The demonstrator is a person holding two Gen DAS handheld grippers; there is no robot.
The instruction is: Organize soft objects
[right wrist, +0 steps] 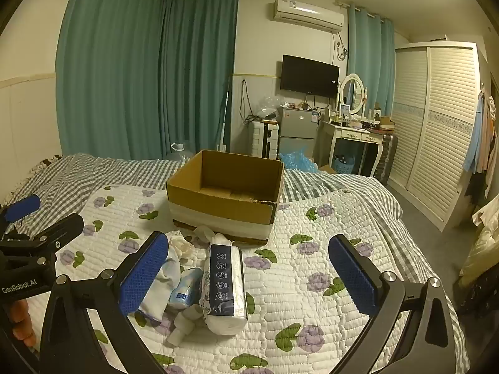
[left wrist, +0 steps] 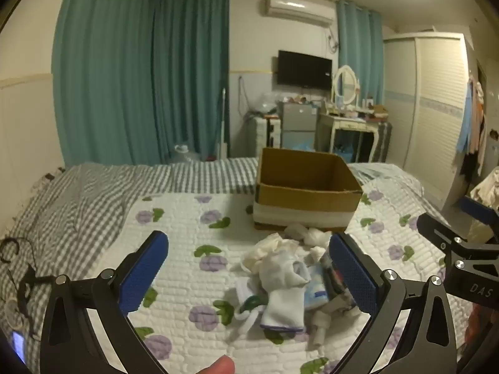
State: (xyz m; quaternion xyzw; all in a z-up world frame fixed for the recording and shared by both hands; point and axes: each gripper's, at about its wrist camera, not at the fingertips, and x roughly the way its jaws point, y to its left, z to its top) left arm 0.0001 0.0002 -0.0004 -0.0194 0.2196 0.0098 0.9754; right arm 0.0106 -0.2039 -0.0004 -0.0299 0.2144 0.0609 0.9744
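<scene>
My left hand-held gripper (left wrist: 249, 268) hangs wide open over the sock pile, gripping nothing; my right hand-held gripper (right wrist: 248, 268) is spread just as wide, also bare; the tissue pack (right wrist: 224, 283) lies flat in front of the cardboard box (right wrist: 224, 193), long axis running toward the box, printed strip up; the white sock (left wrist: 282, 290) is draped beside it, cuff end toward the box; rolled socks (left wrist: 307, 233) touch the box's near wall; all on the bed's floral quilt (right wrist: 312, 305); teal curtains (right wrist: 140, 71) behind the box.
</scene>
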